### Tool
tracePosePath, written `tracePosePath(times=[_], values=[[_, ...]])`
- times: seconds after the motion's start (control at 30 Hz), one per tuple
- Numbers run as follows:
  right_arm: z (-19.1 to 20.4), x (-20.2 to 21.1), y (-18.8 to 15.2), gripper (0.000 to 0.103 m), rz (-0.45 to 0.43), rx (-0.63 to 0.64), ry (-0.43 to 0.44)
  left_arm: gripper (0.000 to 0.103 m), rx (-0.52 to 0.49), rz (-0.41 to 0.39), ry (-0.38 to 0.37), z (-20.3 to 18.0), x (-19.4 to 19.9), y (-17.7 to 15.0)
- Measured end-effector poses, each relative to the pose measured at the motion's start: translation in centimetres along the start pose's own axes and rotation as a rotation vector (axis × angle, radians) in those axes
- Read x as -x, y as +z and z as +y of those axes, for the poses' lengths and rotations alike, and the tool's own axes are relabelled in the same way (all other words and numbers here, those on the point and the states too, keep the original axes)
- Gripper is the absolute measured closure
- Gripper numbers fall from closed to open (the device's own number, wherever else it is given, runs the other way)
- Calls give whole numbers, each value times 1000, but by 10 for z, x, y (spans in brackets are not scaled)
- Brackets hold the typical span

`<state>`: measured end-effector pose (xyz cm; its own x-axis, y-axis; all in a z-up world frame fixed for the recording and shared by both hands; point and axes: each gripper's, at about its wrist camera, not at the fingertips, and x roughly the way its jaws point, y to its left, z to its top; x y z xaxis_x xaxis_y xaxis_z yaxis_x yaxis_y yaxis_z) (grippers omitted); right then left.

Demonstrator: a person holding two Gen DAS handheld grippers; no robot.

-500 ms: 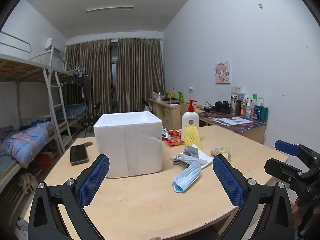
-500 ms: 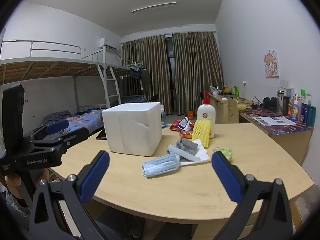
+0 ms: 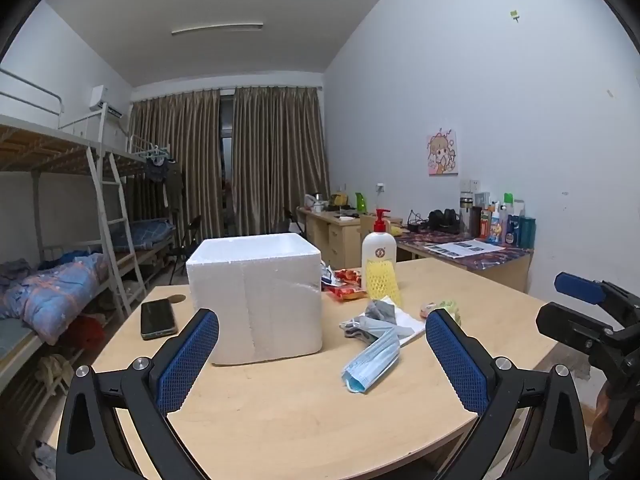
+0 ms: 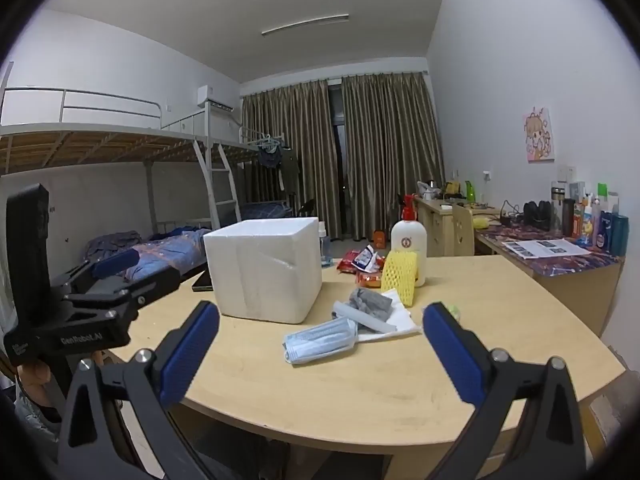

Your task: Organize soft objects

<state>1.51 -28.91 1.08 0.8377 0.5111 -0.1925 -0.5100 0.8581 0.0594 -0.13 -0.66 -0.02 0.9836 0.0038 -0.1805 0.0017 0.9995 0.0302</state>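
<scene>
A white foam box (image 3: 256, 296) (image 4: 266, 268) stands on the wooden table (image 3: 320, 420). To its right lie a blue face mask (image 3: 374, 360) (image 4: 320, 342), grey socks (image 3: 378, 316) (image 4: 370, 300) on white tissue, a yellow foam net (image 3: 382, 280) (image 4: 400, 276) and a small green-yellow soft item (image 3: 444, 307). My left gripper (image 3: 322, 352) hovers open over the near table edge, nothing between its pads. My right gripper (image 4: 320, 350) is also open and empty, short of the mask.
A pump bottle (image 3: 378, 246) stands behind the yellow net, with snack packets (image 3: 344, 284) beside it. A black phone (image 3: 157, 319) lies left of the box. Bunk beds (image 3: 60, 240) line the left wall, desks (image 3: 472, 252) the right wall.
</scene>
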Motion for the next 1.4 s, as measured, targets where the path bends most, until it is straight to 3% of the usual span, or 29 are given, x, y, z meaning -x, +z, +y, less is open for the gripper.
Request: tracePosePath(times=[1.4], values=[[0, -14, -7, 0, 52, 9, -15, 0, 9, 10, 12, 3, -1, -1]])
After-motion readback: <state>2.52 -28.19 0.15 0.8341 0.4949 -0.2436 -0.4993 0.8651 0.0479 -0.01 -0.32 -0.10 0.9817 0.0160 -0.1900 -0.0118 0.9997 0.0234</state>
